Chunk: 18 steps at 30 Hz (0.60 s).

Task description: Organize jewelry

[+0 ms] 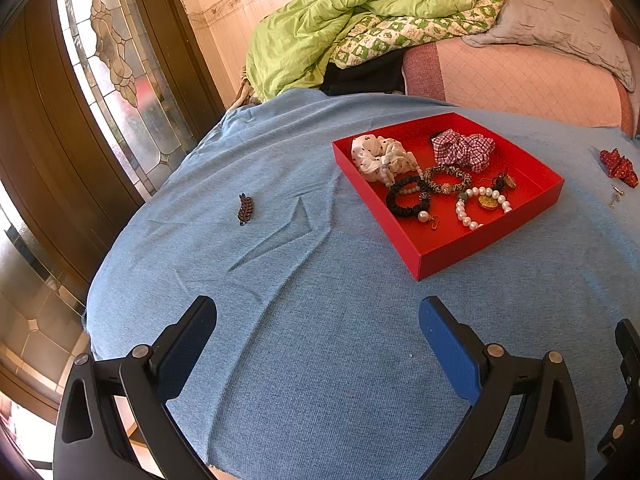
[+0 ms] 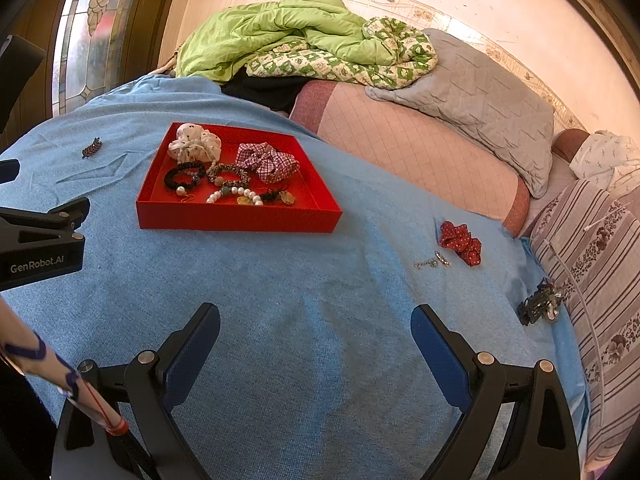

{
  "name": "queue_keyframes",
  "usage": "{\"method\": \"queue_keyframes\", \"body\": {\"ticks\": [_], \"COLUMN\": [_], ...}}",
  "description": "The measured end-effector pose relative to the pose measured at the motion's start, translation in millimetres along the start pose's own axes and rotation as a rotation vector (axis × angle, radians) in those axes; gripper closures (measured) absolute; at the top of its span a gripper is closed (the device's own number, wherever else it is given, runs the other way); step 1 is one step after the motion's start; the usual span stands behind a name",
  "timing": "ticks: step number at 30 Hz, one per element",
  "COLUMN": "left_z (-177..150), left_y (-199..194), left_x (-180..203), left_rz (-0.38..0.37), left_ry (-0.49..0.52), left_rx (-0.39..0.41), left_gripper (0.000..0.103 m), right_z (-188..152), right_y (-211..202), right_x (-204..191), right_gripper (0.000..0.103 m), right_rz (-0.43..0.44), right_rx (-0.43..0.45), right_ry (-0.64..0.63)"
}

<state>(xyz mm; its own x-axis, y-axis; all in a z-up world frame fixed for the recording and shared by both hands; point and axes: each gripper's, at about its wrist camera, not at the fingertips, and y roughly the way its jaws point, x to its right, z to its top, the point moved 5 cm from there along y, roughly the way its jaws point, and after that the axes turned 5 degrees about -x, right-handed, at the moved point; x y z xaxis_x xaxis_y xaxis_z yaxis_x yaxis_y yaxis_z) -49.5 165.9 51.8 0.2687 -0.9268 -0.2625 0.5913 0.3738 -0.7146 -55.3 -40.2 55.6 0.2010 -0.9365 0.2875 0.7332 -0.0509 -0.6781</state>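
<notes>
Left gripper (image 1: pixel 318 316): jaws wide apart, empty, touching nothing. Right gripper (image 2: pixel 316 322): jaws wide apart, empty, above the blue cloth (image 2: pixel 304 320). Red tray (image 2: pixel 240 218) at 11 o'clock in the right wrist view, holding scrunchies, bead bracelets and a pearl bracelet (image 2: pixel 234 194). On the cloth outside the tray: red scrunchie (image 2: pixel 460 242) and small chain (image 2: pixel 432 262) at 2 o'clock, dark clip (image 2: pixel 538 306) at 3 o'clock, dark braided piece (image 1: pixel 245 209) at 11 o'clock in the left wrist view. Green quilt (image 2: pixel 280 36) and grey pillow (image 2: pixel 480 100) behind

Blue cloth (image 2: pixel 300 340) open across lower frame; red tray (image 2: pixel 240 218) blocks upper left, red scrunchie (image 2: pixel 460 242), chain (image 2: pixel 430 263) clutter right.
</notes>
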Motion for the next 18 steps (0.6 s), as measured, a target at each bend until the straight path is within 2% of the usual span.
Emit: {"method": "queue_keyframes", "body": {"ticks": [18], "left_z": [-0.7], "left_y": [1.3], "left_x": [-1.7], "left_rz": [0.004], "left_ry": [0.002], "left_rx": [0.000], "left_gripper": [0.002], "right_z": [-0.5], "right_y": [1.0], "right_x": [1.1], "right_gripper": [0.005], "right_rz": [0.000], "right_rx": [-0.001], "right_ry": [-0.002]}}
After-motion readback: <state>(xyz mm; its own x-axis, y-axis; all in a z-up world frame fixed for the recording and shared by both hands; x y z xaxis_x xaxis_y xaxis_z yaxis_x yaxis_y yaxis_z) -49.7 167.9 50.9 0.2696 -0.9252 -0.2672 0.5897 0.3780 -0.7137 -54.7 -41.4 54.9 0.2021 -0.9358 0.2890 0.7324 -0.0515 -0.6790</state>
